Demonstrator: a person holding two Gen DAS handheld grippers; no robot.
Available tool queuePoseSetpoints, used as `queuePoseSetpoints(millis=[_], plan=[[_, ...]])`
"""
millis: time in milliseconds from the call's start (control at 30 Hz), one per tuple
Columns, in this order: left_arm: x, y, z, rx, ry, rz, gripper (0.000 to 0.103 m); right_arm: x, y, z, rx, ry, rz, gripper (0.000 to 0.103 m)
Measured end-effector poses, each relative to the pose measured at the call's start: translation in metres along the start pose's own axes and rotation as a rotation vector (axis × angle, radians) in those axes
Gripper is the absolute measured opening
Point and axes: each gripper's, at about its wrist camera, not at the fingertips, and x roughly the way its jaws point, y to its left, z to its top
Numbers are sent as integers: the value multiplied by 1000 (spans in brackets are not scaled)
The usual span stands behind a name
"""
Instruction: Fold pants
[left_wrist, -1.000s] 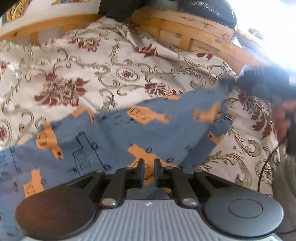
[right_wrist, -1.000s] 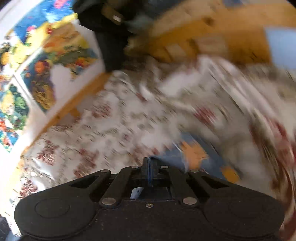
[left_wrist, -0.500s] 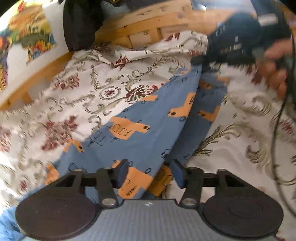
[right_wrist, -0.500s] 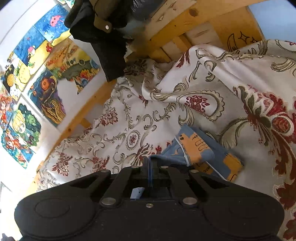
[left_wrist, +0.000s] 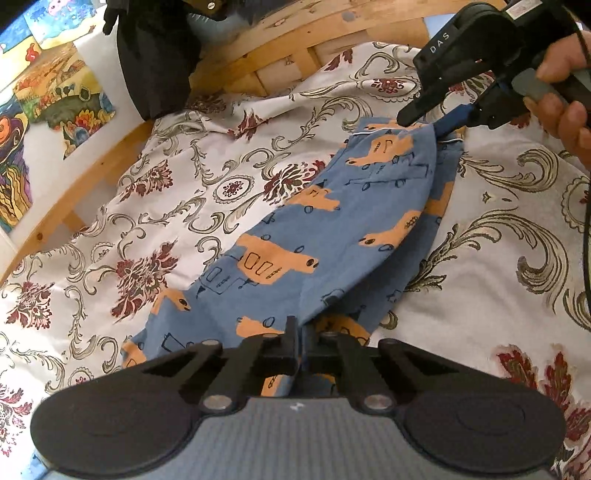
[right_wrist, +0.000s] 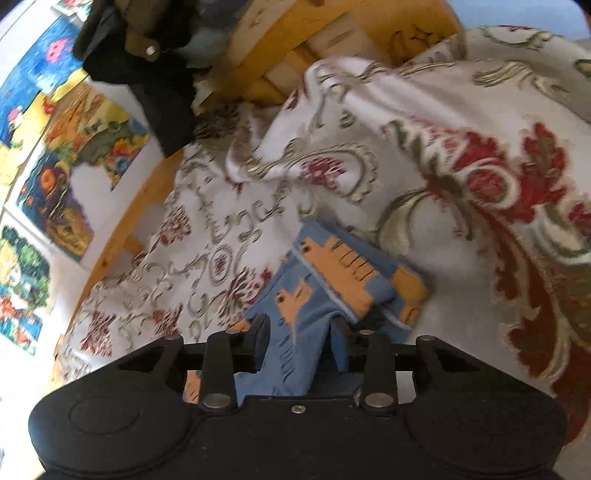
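Note:
Blue pants (left_wrist: 332, 229) with orange vehicle prints lie folded lengthwise on the bed, running from my left gripper up toward the right one. My left gripper (left_wrist: 303, 332) is shut on the near end of the fabric. At the far end, my right gripper (left_wrist: 430, 123), held by a hand (left_wrist: 565, 99), sits at the hem. In the right wrist view the right gripper (right_wrist: 300, 332) stands open, with the pants (right_wrist: 317, 280) bunched loosely between its spread fingers.
A white bedspread (left_wrist: 147, 221) with red floral scrolls covers the bed. The wooden bed frame (left_wrist: 288, 44) curves along the back, with a dark garment (left_wrist: 159, 62) hanging over it. Colourful pictures (left_wrist: 55, 85) hang on the wall. A black cable (left_wrist: 585, 240) runs down the right edge.
My left gripper, open half a second ago, has closed on the near end of the pants. My right gripper, shut on the hem before, has opened its jaws.

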Motion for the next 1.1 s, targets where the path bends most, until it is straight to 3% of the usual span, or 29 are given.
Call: queuePoseSetpoints(millis=[200, 300, 367, 433, 633, 700, 767, 833, 1033, 1100], plan=[[-1, 0, -1, 6, -7, -6, 2, 6, -13, 7, 99, -37, -8, 37], [-4, -1, -2, 11, -13, -1, 2, 0, -17, 0, 122, -5, -18, 39], [-5, 1, -3, 4, -11, -2, 2, -2, -21, -4, 145, 32, -31, 51], [-5, 3, -4, -3, -12, 0, 2, -1, -24, -5, 164, 45, -40, 50], [-5, 6, -7, -21, -8, -7, 2, 2, -22, 5, 150, -31, -58, 50], [-5, 7, -8, -21, -9, -9, 2, 4, -22, 9, 154, -51, -69, 46], [-6, 6, -8, -19, -11, -9, 2, 7, -22, 12, 149, -58, -97, 20], [-6, 7, -8, -22, -11, -10, 2, 8, -21, 11, 126, -66, -131, 7], [-9, 5, -6, -39, -27, -19, 2, -20, 12, 2, -144, -220, -217, 5], [-10, 2, -6, -22, -33, -24, 2, -21, 18, -3, -226, -218, -273, 5]])
